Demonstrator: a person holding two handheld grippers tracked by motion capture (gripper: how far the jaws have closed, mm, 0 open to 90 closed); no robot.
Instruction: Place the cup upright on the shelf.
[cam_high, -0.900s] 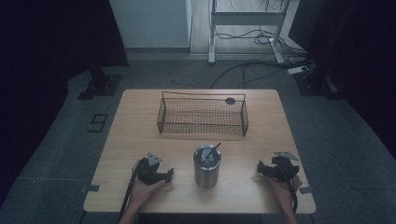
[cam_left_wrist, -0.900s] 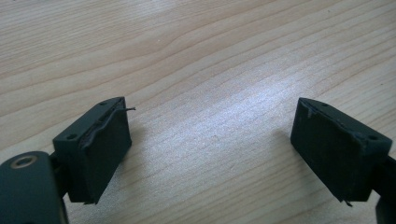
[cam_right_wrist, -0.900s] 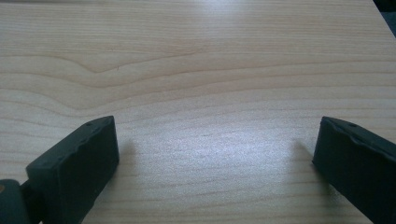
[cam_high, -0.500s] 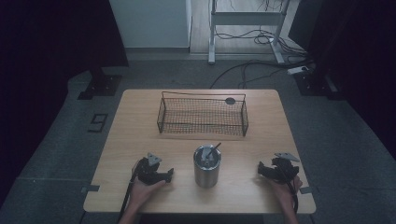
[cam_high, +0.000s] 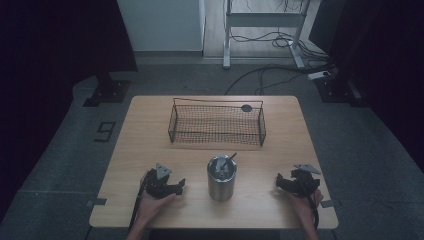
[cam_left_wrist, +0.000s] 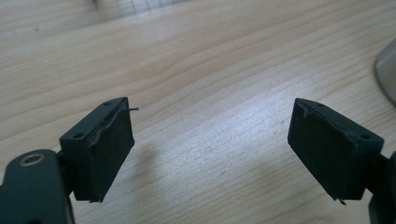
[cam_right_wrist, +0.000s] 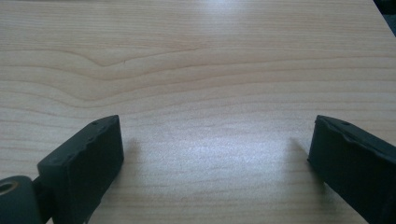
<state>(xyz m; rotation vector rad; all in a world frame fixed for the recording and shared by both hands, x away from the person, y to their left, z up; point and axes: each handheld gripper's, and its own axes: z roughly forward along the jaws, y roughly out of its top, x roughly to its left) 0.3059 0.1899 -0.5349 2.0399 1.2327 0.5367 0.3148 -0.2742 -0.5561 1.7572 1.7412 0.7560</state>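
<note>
Steel cup with a straw stands on the counter between the left tool and the right tool, apart from both. Wire basket sits beyond it. Both tools rest gaping, gripping nothing.

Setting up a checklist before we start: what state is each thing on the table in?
Cylindrical steel cup: upright, utensil handles sticking out.
Black wire-mesh basket: upright, nothing inside.
Left hand-held gripper: open, holding nothing, beside the cup.
Right hand-held gripper: open, holding nothing.
</note>
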